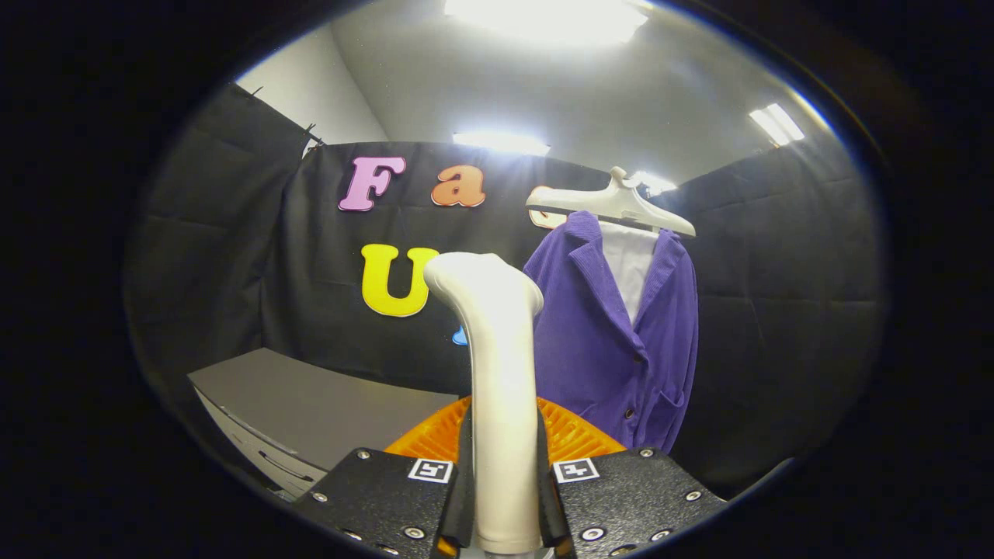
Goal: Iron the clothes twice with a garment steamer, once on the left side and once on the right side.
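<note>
Gripper view: the gripper (503,497) clenched the cream garment steamer (497,373) upright; beyond it a purple jacket (613,341) hung on a hanger (613,203).

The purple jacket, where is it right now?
In the gripper view, the purple jacket hangs on a white hanger against the black wall, beyond and right of the white steamer gripped in the tongs.
</note>
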Tool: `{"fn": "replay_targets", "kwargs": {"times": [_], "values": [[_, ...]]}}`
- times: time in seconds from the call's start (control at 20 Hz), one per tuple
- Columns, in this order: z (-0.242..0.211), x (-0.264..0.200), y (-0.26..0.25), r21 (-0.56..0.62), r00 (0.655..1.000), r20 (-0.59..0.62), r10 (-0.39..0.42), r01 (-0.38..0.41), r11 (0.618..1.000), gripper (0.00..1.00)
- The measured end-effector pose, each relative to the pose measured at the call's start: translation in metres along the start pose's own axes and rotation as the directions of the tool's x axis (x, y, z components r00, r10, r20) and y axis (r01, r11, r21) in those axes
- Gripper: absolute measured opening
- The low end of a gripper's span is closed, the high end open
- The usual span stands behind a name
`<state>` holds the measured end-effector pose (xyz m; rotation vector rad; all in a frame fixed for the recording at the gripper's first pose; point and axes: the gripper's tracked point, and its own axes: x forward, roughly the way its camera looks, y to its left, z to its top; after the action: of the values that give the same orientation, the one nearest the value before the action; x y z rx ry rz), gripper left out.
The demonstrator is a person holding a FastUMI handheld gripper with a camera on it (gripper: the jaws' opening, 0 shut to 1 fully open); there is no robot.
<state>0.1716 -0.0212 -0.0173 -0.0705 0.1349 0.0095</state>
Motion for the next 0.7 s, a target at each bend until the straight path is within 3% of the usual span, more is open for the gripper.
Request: {"fn": "replay_targets", "kwargs": {"times": [0.4, 0.7], "values": [[0.018, 0.006, -0.076, 0.038, 0.998, 0.040, -0.042, 0.041, 0.998, 0.33], [0.027, 0.033, -0.098, 0.030, 0.997, 0.049, -0.055, 0.053, 0.998, 0.33]]}}
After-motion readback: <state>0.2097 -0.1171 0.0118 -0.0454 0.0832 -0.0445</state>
